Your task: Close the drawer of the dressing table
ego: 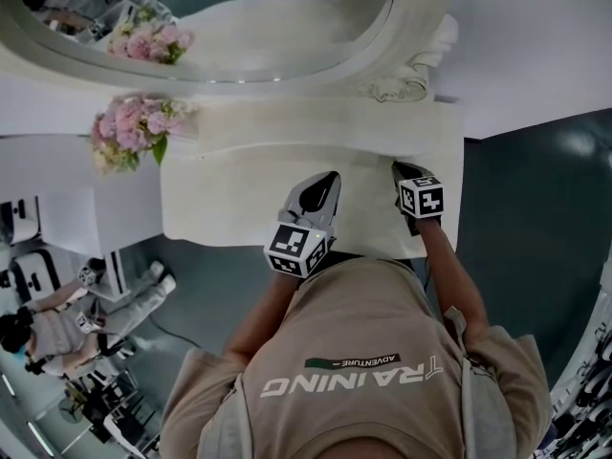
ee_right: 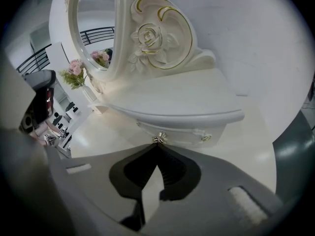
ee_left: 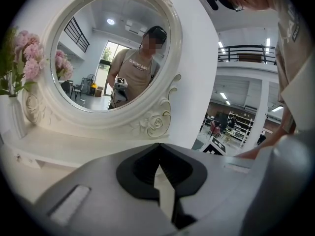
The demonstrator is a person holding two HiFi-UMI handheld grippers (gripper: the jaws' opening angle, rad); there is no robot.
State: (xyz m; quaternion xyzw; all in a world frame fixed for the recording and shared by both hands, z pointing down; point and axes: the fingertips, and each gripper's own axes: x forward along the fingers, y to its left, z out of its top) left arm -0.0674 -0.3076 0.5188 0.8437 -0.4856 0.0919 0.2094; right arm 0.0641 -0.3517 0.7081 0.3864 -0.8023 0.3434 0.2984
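Note:
The white dressing table (ego: 220, 199) stands in front of me with an oval mirror (ego: 239, 27) above it. In the right gripper view a small drawer (ee_right: 187, 132) sits under the raised shelf (ee_right: 187, 102), its front about level with the shelf's edge. Its silver knob (ee_right: 158, 138) is right at the tips of my right gripper (ee_right: 157, 147), whose jaws are shut. That right gripper (ego: 402, 172) is at the table's right end. My left gripper (ego: 327, 185) hovers over the tabletop, and its jaws (ee_left: 158, 146) are shut on nothing.
A vase of pink flowers (ego: 129, 132) stands at the table's left end. The carved mirror frame (ee_right: 157, 38) rises just behind the shelf. A wall (ego: 535, 36) lies to the right and grey floor (ego: 526, 218) beside the table. Other people and equipment (ego: 57, 323) are at the lower left.

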